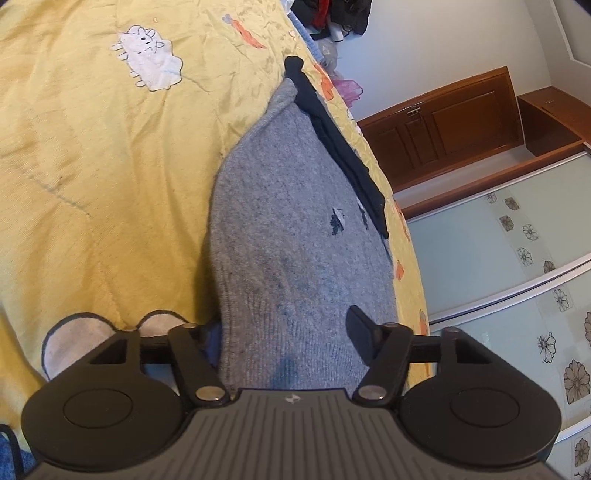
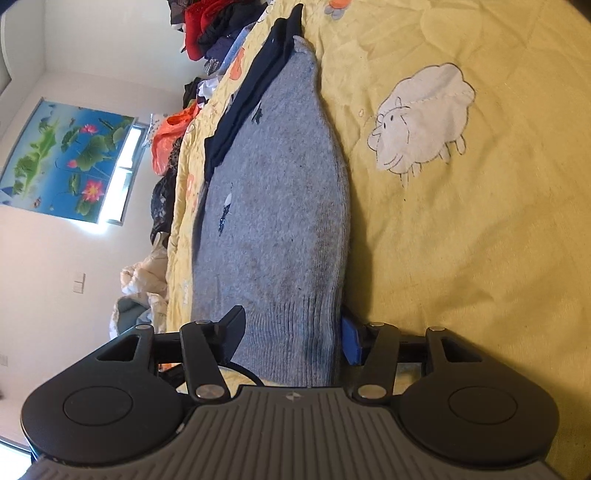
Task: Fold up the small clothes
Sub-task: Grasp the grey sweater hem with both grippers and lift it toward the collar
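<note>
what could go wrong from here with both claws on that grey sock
1. The left claw and right claw both straddle the ribbed cuff of the grey sock; pulling unevenly could bunch it rather than fold it.
2. The dark sock lies along the grey one's edge and could be dragged or flipped with it.
3. Both socks sit close to the edge of the yellow blanket, so a shove might slide them off.

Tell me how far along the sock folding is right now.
Early stage. Done: the grey sock lies flat on the yellow bedspread, a dark sock alongside it. In hand: the left gripper and right gripper both straddle the grey sock's ribbed cuff end. Left: no fold shows yet, and a clothes pile waits beyond.
</note>
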`<state>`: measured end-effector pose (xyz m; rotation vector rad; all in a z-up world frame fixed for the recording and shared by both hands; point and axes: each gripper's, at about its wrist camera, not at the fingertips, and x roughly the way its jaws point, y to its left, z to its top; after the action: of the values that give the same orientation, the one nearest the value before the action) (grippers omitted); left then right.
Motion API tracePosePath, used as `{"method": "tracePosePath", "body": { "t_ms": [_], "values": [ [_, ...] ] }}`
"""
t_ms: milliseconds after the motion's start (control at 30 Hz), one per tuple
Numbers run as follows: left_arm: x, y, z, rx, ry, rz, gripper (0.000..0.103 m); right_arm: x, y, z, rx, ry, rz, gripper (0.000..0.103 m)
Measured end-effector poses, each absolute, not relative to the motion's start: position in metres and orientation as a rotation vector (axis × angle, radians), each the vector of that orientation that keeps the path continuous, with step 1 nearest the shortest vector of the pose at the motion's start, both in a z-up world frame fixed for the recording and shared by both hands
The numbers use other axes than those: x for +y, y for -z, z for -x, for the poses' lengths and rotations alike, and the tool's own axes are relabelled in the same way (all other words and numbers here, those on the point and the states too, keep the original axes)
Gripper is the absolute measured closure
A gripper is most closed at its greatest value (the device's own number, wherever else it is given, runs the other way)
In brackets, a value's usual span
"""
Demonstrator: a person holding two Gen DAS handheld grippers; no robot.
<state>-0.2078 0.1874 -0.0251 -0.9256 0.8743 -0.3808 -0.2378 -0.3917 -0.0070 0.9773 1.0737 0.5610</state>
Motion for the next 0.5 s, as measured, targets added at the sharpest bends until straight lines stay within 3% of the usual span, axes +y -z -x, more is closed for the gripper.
{"method": "tracePosePath", "body": {
  "t_ms": [133, 233, 300, 400, 433, 467, 500],
  "values": [
    [0.185, 0.025, 0.208, 0.878, 0.389, 0.903, 0.047, -0.386, 0.009, 0.24, 1.08, -0.578, -0.982, 0.049],
    [0.181, 0.026, 0.206, 0.896, 0.377, 0.876, 0.064, -0.38, 0.011, 0.239, 1.088, -0.519, -0.937, 0.069],
    [0.182, 0.027, 0.204, 0.899, 0.371, 0.877, 0.068, -0.379, 0.018, 0.238, 1.096, -0.498, -0.923, 0.09],
    [0.182, 0.028, 0.203, 0.904, 0.37, 0.868, 0.069, -0.384, 0.023, 0.24, 1.081, -0.497, -0.95, 0.093],
    [0.181, 0.027, 0.203, 0.909, 0.365, 0.85, 0.08, -0.383, 0.021, 0.242, 1.064, -0.501, -0.934, 0.092],
    [0.179, 0.027, 0.202, 0.923, 0.361, 0.827, 0.098, -0.382, 0.019, 0.244, 1.046, -0.502, -0.912, 0.09],
    [0.176, 0.027, 0.201, 0.94, 0.366, 0.807, 0.098, -0.38, 0.016, 0.244, 1.033, -0.501, -0.896, 0.09]
  ]
}}
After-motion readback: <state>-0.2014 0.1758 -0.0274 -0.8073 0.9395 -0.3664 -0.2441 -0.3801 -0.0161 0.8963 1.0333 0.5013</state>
